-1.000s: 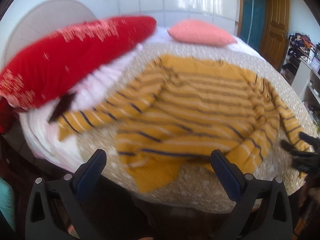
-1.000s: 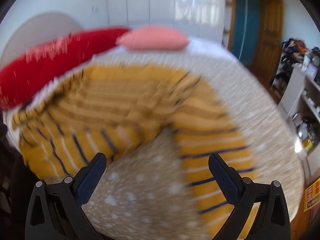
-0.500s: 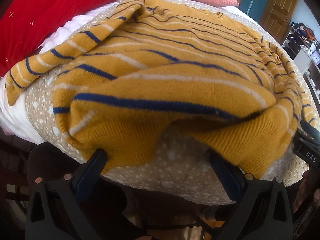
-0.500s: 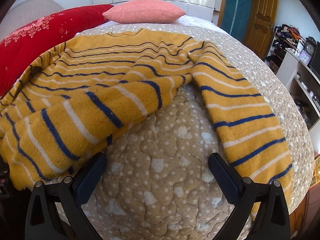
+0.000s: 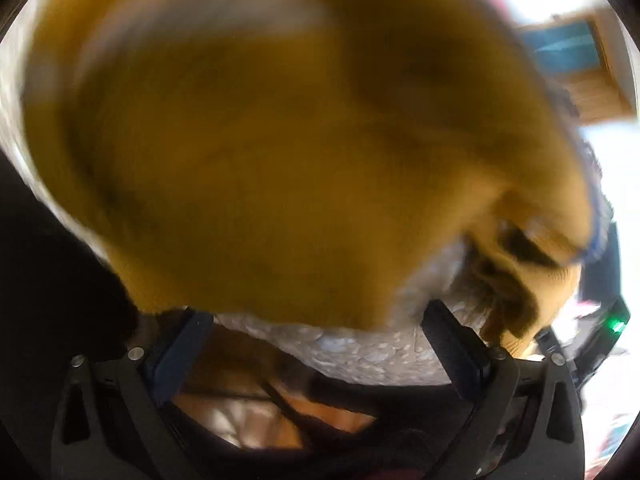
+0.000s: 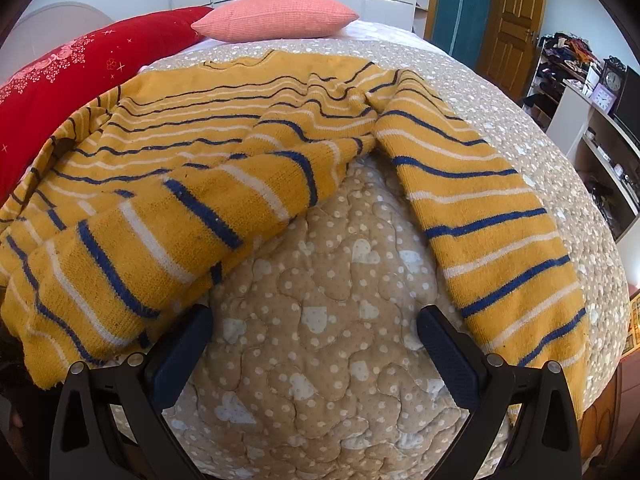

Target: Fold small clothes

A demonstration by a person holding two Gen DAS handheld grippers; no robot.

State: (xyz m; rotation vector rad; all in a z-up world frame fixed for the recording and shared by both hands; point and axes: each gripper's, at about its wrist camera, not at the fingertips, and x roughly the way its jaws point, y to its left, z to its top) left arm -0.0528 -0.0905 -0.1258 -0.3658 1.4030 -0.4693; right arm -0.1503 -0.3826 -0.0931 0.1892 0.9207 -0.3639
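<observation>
Right tool (image 6: 316, 344) spread apart above quilt (image 6: 320, 360), left tool (image 5: 316, 344) likewise, striped sweater (image 6: 200, 184) collar toward pillows, hem nearest

The left gripper (image 5: 316, 354) is a matte black plastic frame with two angled arms, each stiffened by a triangular rib and fastened near the top with a pair of round silver screws; its fingers (image 5: 454, 344) carry dark navy rectangular pads. The right gripper (image 6: 314, 352) is built alike: black ribbed arms, silver screw heads, navy pads on its fingers (image 6: 180, 346). At the right edge of the left wrist view a black body shows a small green light (image 5: 616, 325)
</observation>
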